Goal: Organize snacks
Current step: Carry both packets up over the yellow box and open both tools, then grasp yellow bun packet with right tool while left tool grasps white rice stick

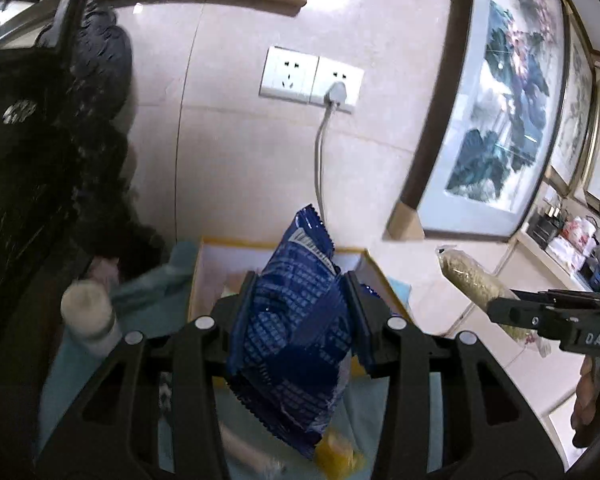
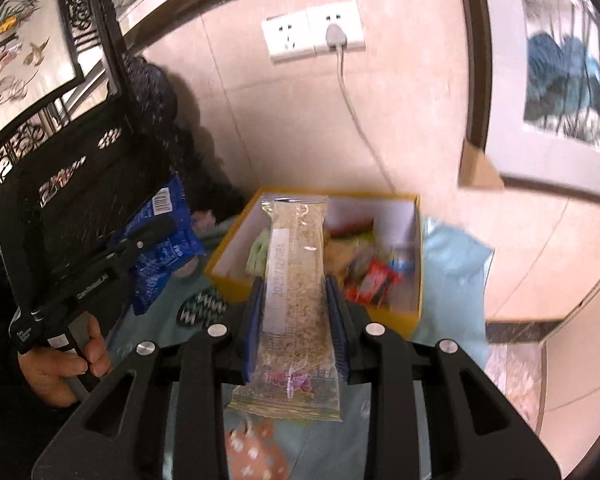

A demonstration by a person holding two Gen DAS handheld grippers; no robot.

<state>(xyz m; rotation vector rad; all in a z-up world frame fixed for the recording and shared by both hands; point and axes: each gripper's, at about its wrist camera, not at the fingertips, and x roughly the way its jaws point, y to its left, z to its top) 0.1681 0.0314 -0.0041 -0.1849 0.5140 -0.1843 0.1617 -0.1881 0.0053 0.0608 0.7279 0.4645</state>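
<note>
My left tool [image 1: 300,312] is clamped on a blue pack [image 1: 296,320]: a crinkled foil pouch, dark blue with fine white print, a barcode near its top and serrated seals at both ends. It hangs upright between the pads, above the cloth [image 1: 80,368]. My right tool [image 2: 296,316] is clamped on a bar [image 2: 296,280]: long, clear-wrapped, filled with pale grain, with a white date strip down one side and a purple motif at the near end. It stands lengthwise between the pads, its far end over the box [image 2: 236,276].

Count: two tools, each holding one snack. One box, yellow outside and white inside, open at the top. In it lie several more snacks, blurred: a red pack [image 2: 374,282], something green [image 2: 258,254], others I cannot tell apart. One white cylinder [image 1: 90,320] stands on the cloth left of the box. The right-wrist view shows my left hand [image 2: 60,364] on its tool's handle.

Edges and room: the box sits on pale blue cloth, which covers the bench and shows on both sides of the box. The box's far rim lies near the wall. A dark carved screen [image 2: 72,168] closes the left side. Framed pictures [image 1: 500,100] lean against the wall on the right. Between them the wall carries two sockets [image 1: 310,78], one with a plug and a grey cord dropping behind the box.
</note>
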